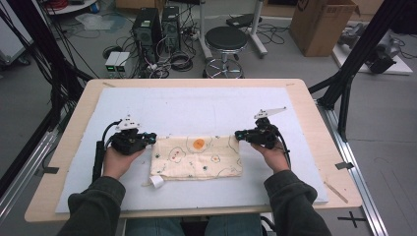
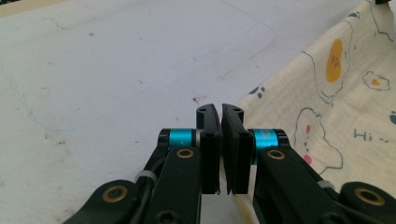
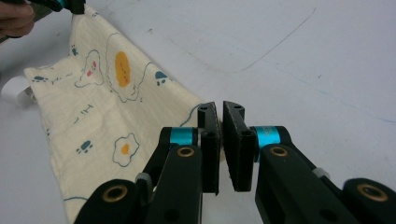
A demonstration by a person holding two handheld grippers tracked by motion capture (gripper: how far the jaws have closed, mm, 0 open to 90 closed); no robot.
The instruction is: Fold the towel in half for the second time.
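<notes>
Lying flat on the white mat [image 1: 196, 105] near the table's [image 1: 314, 128] front edge: a cream cloth [image 1: 196, 158] printed with fried eggs and paw marks, folded into a wide rectangle, a small white tag [image 1: 157, 181] sticking out at its near left corner.

Reaching to the cloth's far left corner: the left gripper [image 1: 150, 139], held in the left hand [image 1: 115, 162], cable trailing down beside the wrist. Showing in the left gripper view with the jaws drawn nearly together, a thin slit between the pads [image 2: 210, 140]; cloth [image 2: 327, 102] edge running right up to the jaw tips, though whether any fabric is being pinched cannot be told.

Reaching to the far right corner: the right gripper [image 1: 239, 133], held in the right hand [image 1: 273, 155], grey plate tilting up above it. Showing in the right gripper view likewise almost closed, pads [image 3: 233, 140] just apart, the cloth's [image 3: 107, 102] corner meeting the tips; again, not clear whether the corner is being clamped or merely touched. Also appearing at the upper left of that view: the left gripper's tip [image 3: 65, 5] at the opposite corner, fingers [image 3: 16, 18] beside it.

Standing beyond the table: a stool [image 1: 225, 42], computer towers [image 1: 156, 27] and a cardboard box [image 1: 322, 24].
</notes>
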